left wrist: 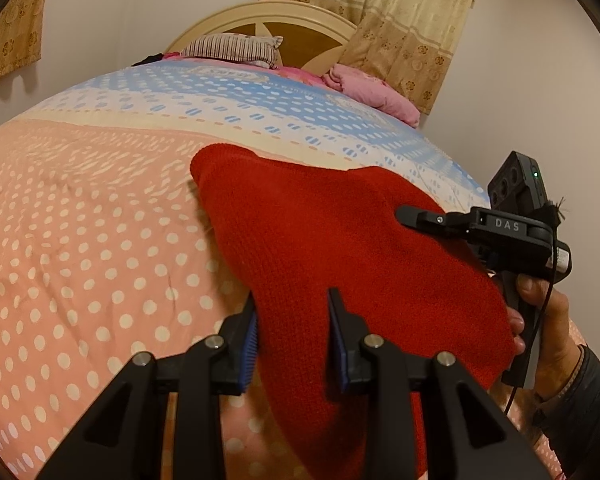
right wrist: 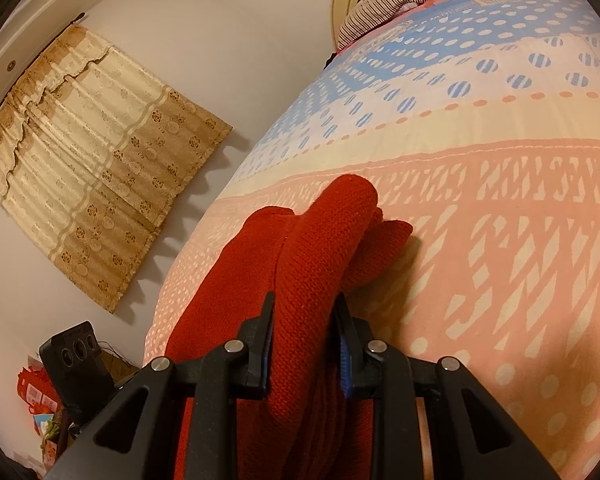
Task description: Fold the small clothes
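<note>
Both grippers — left, right — have jaws clamped on the red knit; soft, floppy — you'd best grip edges.

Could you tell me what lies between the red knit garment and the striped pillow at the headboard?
Only bare bedspread separates the red knit garment from the striped pillow, seen best in the left wrist view.

Black hand-held gripper, blue pads, silver screws; apparently dark sleeve.
</note>
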